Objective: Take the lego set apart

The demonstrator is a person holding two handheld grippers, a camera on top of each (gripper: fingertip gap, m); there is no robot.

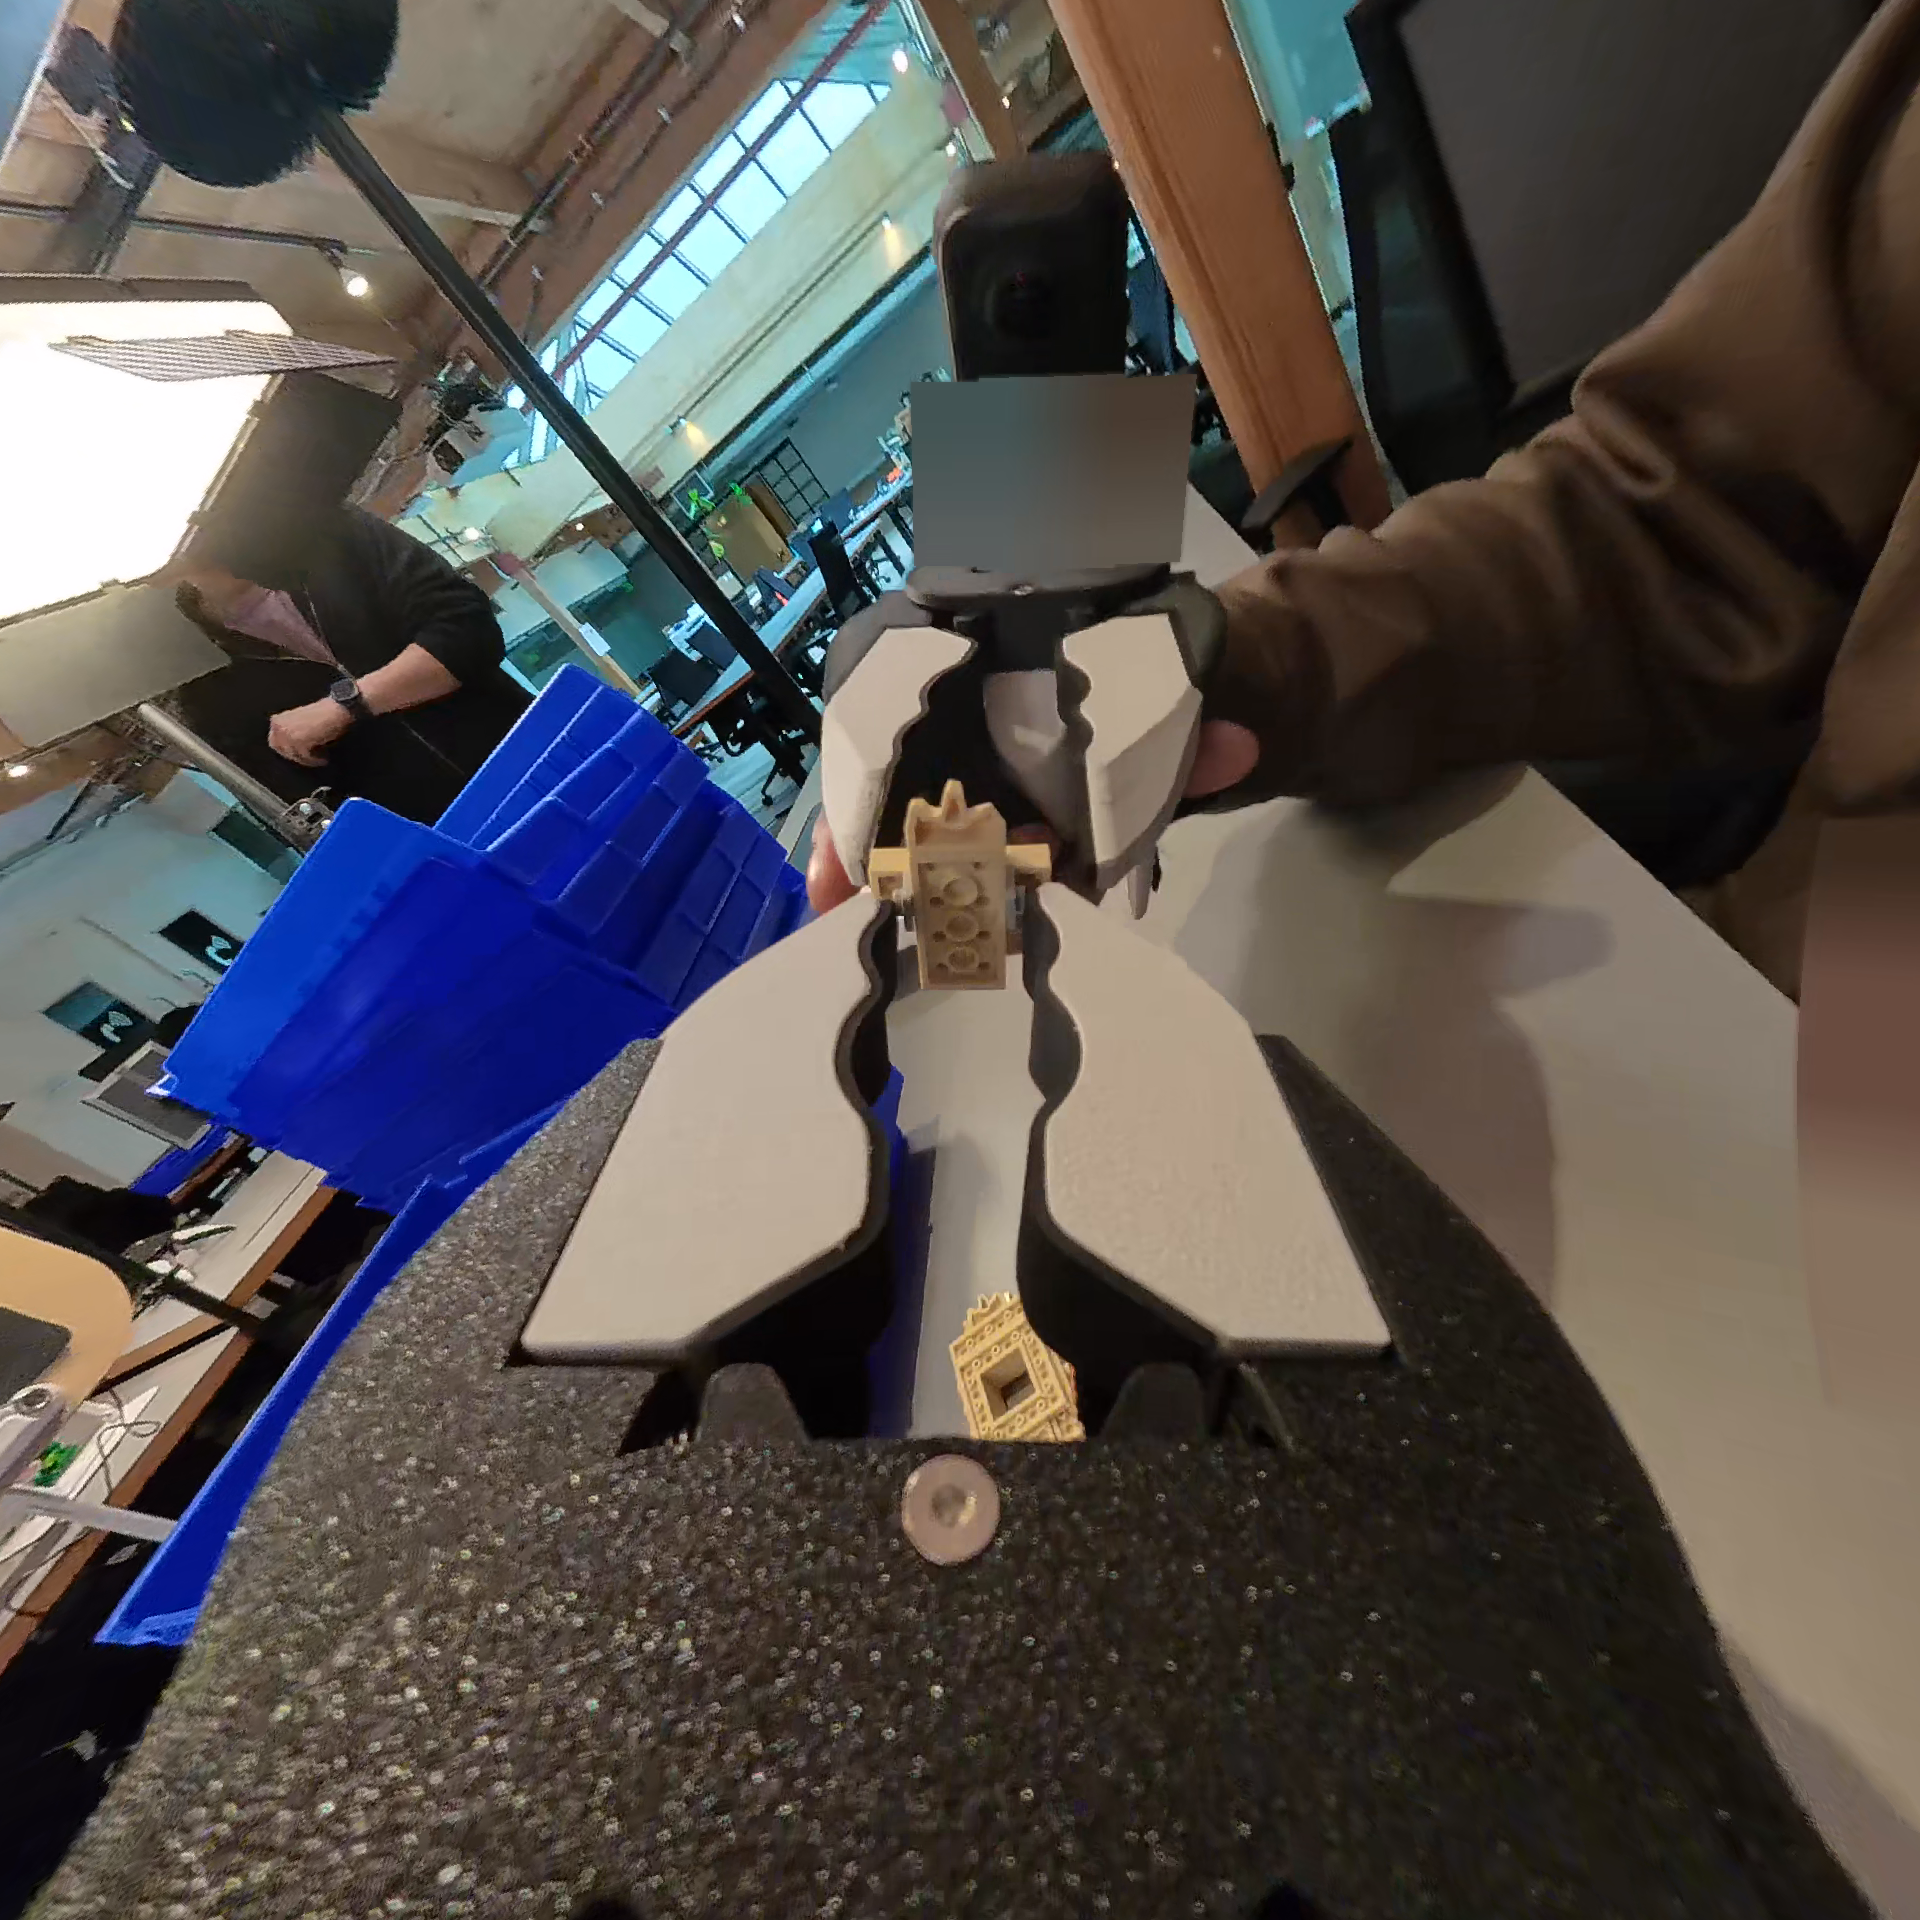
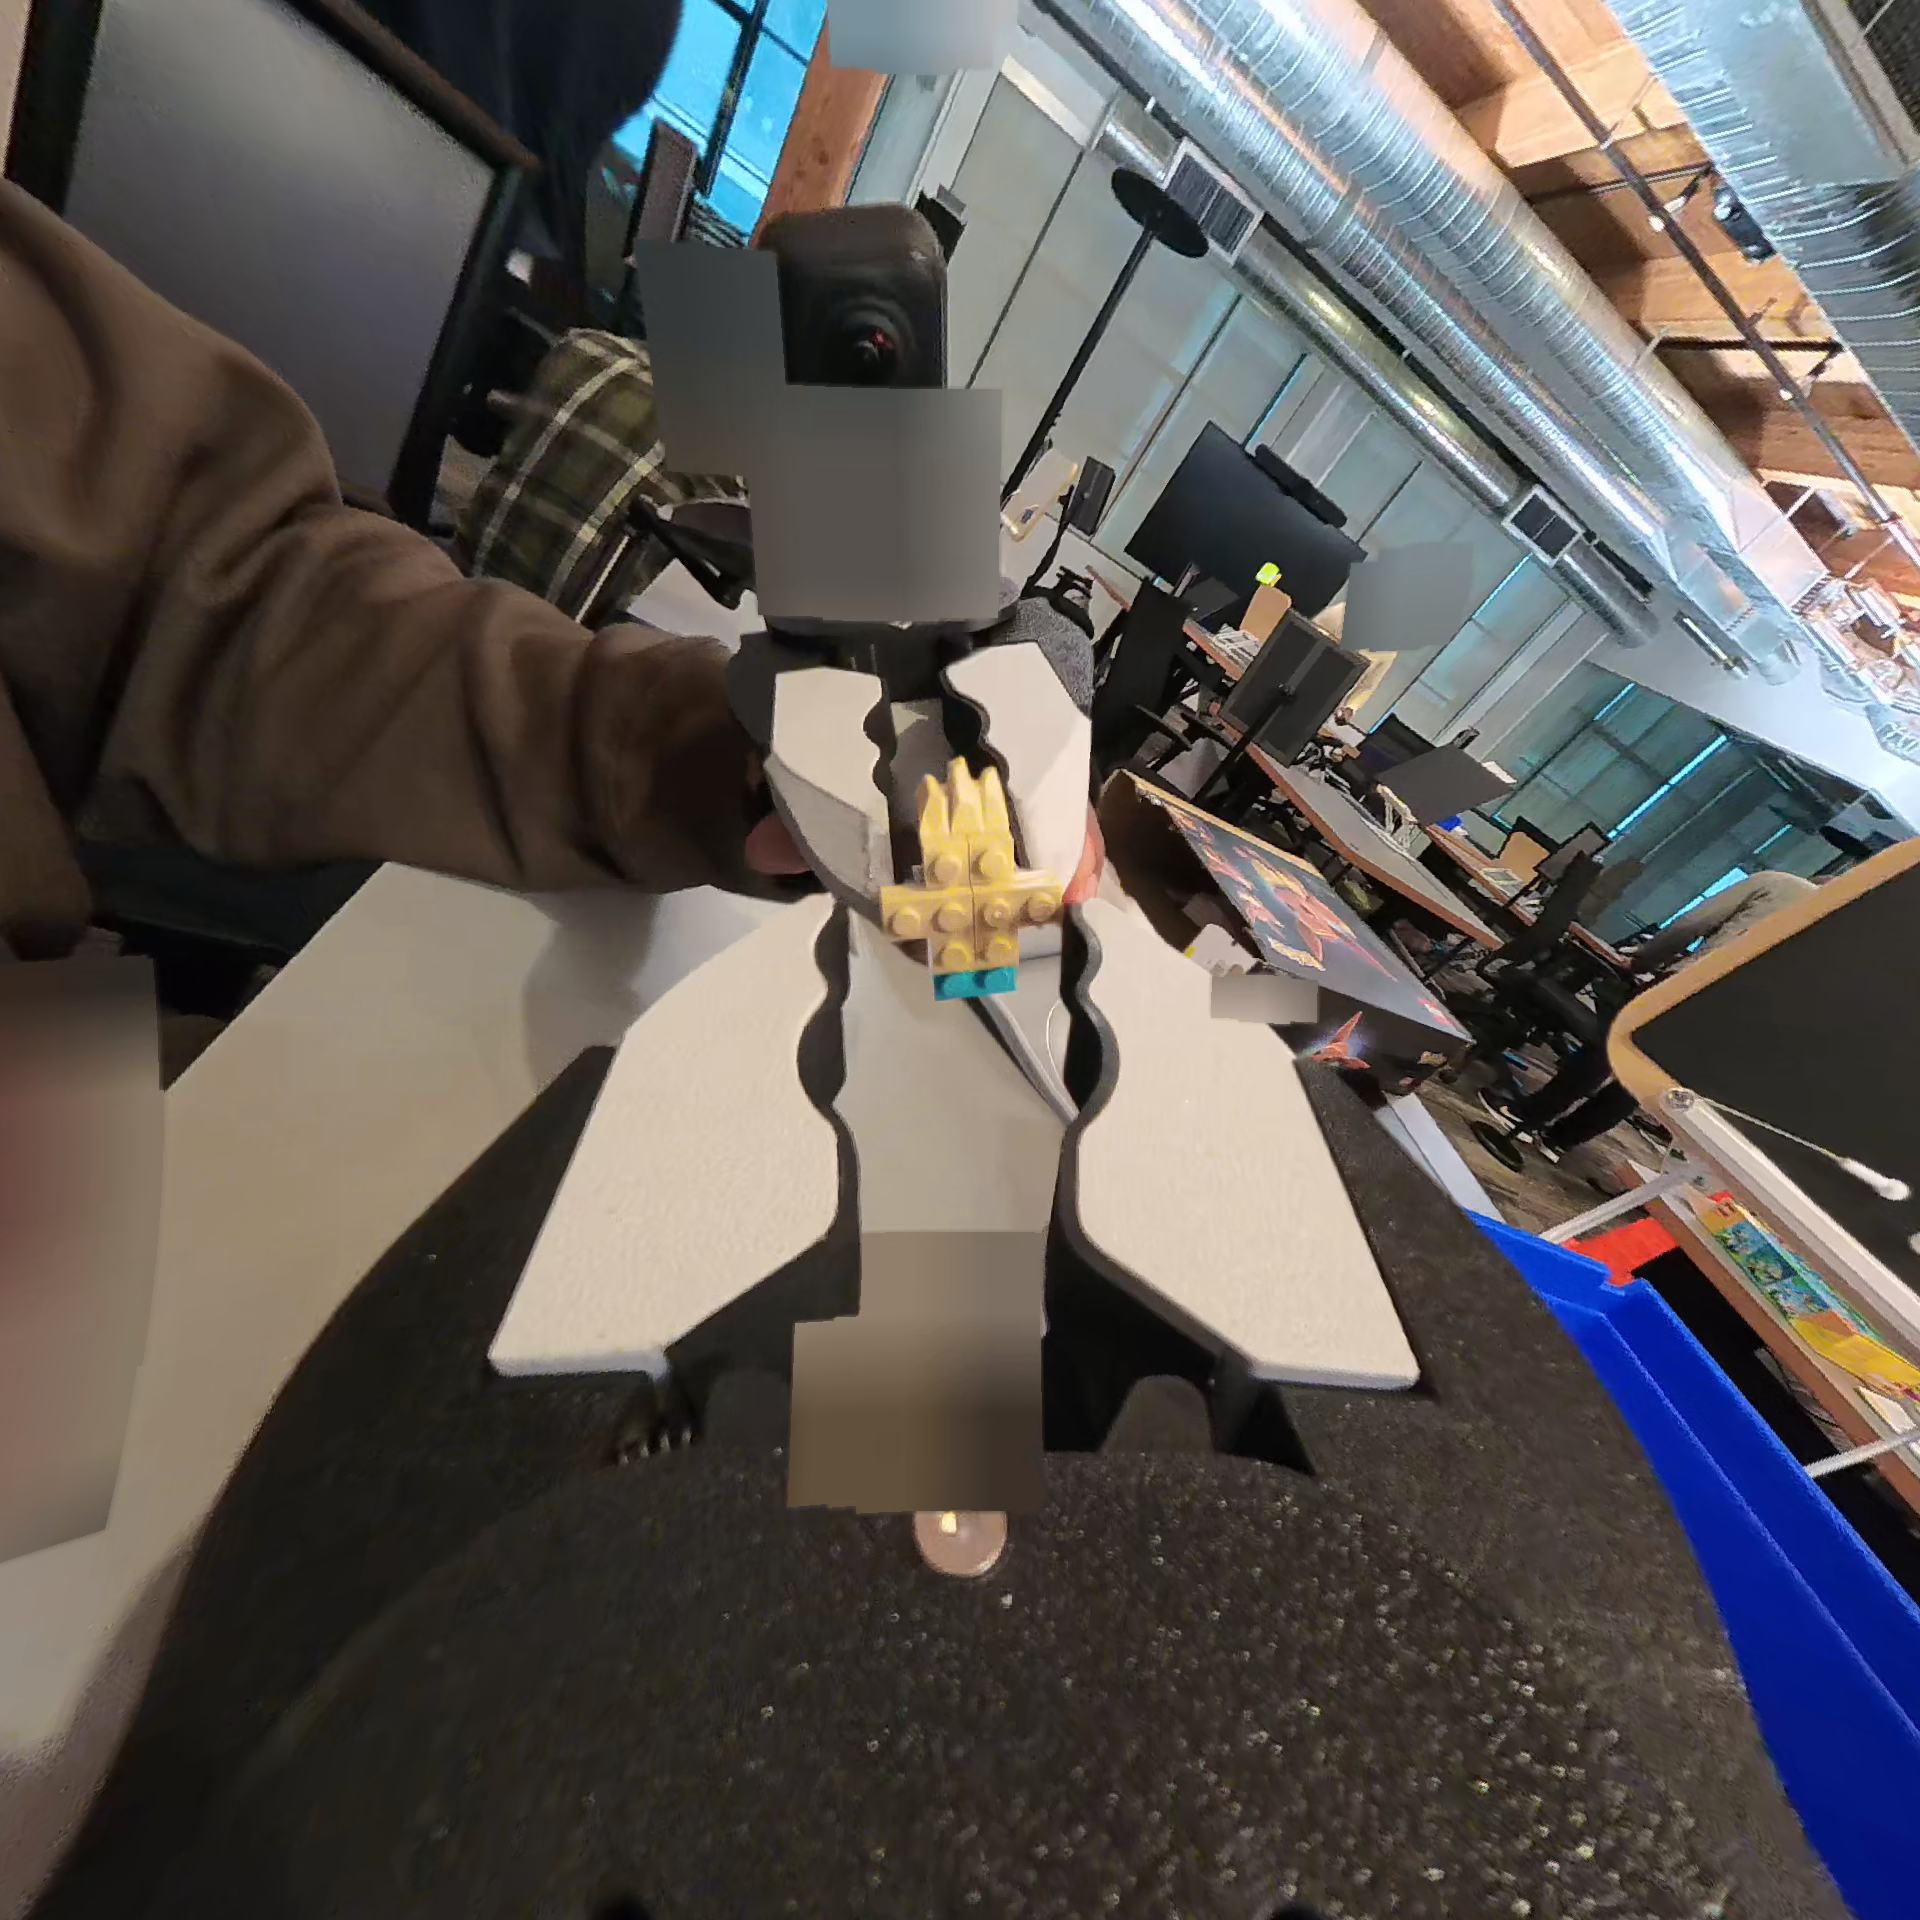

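A small tan brick assembly [image 1: 961, 914] with pointed tips and a cross plate hangs in the air between the two grippers, which face each other tip to tip. My left gripper [image 1: 956, 920] is shut on it, with both pads pressed on its sides. In the right wrist view the assembly [image 2: 971, 904] has a teal plate [image 2: 974, 982] at its near end. My right gripper [image 2: 956, 925] is open: its fingertips stand either side of the cross plate with a gap. The left gripper [image 2: 940, 831] also shows opposite in that view, as the right gripper [image 1: 982, 878] does in the left wrist view.
A grey table [image 1: 1455, 1091] lies below, with a tan perforated brick piece [image 1: 1013, 1382] on it. Stacked blue bins [image 1: 468, 935] stand at the left, and another blue bin [image 2: 1766, 1507] at the right. A printed box [image 2: 1299, 914] lies beyond. A person [image 1: 343, 665] stands at the far left. The grippers are tip to tip, or close to it.
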